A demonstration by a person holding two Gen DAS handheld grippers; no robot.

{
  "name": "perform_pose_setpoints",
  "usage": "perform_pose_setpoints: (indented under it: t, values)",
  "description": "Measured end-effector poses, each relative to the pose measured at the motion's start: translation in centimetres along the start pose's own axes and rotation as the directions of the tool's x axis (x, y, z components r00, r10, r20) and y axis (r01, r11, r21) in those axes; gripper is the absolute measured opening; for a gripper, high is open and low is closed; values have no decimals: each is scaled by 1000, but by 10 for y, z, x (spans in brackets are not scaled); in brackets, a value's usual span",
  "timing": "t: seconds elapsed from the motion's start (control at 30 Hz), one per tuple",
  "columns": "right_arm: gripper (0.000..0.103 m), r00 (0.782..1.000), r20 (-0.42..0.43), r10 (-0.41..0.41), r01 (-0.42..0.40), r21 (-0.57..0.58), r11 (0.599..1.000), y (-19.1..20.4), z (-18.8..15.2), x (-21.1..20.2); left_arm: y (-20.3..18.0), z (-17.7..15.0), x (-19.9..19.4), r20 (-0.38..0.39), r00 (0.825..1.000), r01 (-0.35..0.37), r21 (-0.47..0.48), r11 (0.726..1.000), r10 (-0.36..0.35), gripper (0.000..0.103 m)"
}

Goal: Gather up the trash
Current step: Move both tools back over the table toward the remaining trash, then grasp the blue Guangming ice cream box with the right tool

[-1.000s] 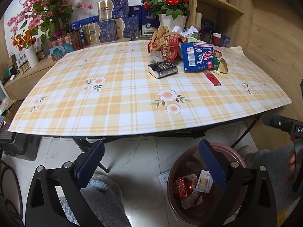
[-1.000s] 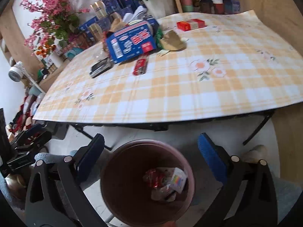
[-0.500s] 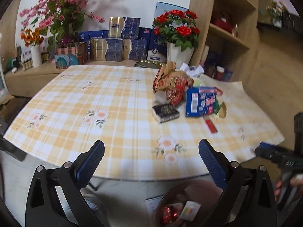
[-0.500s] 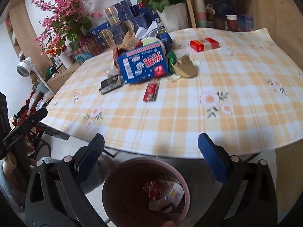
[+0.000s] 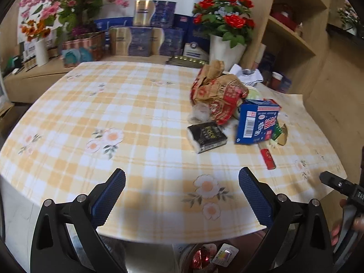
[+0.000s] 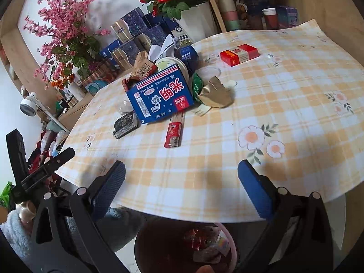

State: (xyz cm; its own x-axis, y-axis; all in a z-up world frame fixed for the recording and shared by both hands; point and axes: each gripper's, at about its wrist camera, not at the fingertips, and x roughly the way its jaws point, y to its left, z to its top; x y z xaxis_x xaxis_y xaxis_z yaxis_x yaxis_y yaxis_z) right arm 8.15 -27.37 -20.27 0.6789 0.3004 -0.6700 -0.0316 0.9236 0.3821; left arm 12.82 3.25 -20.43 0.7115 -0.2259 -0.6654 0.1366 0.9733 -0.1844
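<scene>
Trash lies in a heap on the checked tablecloth (image 5: 136, 122): a blue carton (image 5: 256, 122) (image 6: 160, 96), a black packet (image 5: 206, 136) (image 6: 126, 124), a crumpled red-and-brown paper bag (image 5: 218, 95), a red lighter (image 5: 268, 155) (image 6: 174, 132), a gold wrapper (image 6: 215, 94) and a red box (image 6: 238, 53). Below the table's near edge stands a brown bin (image 6: 177, 248) (image 5: 204, 258) with wrappers inside. My left gripper (image 5: 182, 195) is open and empty above the table's near edge. My right gripper (image 6: 181, 188) is open and empty too, over the edge and the bin.
A white pot of red roses (image 5: 224, 27), blue and gold boxes (image 5: 141, 38) and pink blossoms (image 5: 66, 11) line the back. Wooden shelves (image 5: 293, 36) rise at the right. A hand holding the other gripper (image 5: 350, 204) shows at the right edge.
Both grippers have risen from floor level beside the bin to above the table's near edge and moved forward toward the trash heap. Both stay open and empty.
</scene>
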Motion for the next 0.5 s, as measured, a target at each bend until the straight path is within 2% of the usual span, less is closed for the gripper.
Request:
perform_pose_setpoints:
  t: [0.07,0.27,0.33,0.5]
  values:
    - [97,1000,1,-19,19,-18,1000,2,5,3,2,3,7,-6,1000,16,-5,1000,-16,97]
    - [97,996,4,-85,85,-84,993,10,18,13,8,14,18,3,1000,5,7,1000,-5,97]
    - [97,993,-5,-122,120,-117,986,13,22,19,11,18,20,3,1000,-20,20,1000,20,97]
    - [97,992,18,-125,126,-173,977,20,35,30,19,25,19,19,996,-93,48,994,92,97]
